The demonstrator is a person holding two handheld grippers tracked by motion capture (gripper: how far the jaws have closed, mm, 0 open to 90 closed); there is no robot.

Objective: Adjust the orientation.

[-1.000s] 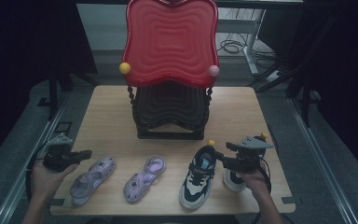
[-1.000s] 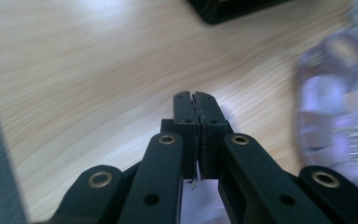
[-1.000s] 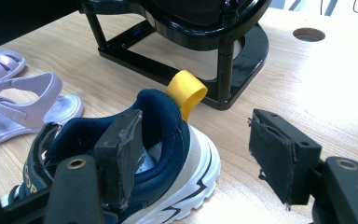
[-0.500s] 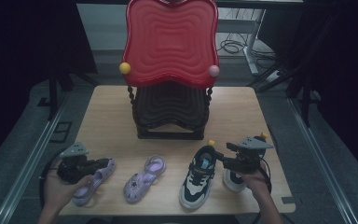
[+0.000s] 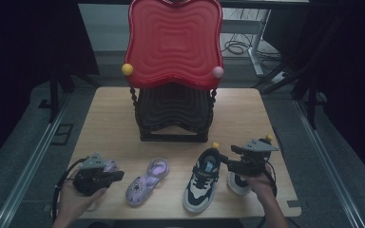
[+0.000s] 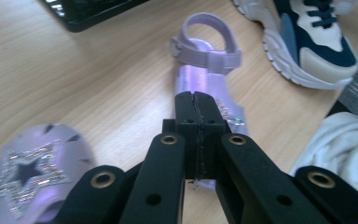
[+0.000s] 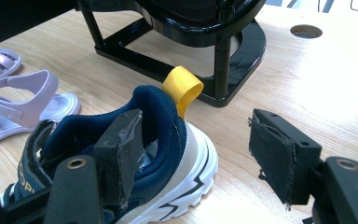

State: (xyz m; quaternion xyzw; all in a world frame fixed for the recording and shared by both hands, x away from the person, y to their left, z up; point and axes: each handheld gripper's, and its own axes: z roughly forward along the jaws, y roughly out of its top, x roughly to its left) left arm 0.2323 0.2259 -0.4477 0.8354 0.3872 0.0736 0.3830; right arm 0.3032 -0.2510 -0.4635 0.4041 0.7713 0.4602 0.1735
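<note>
Over the bench (image 5: 114,123), my left gripper (image 6: 196,105) hung above a purple sandal (image 6: 208,70), jaws closed on nothing; my right gripper (image 7: 196,154) straddled the sneaker (image 7: 168,140) heel, jaws open.

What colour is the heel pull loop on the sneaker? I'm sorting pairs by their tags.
Yellow; the heel loop on the navy and white sneaker shows best in the right gripper view.

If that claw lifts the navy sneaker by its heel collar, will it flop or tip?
The navy sneaker probably stays rigid: its thick white sole looks stiff. The padded collar may squash under the right claw, whose jaws stand open around it. Held at the heel, the toe likely droops.
</note>
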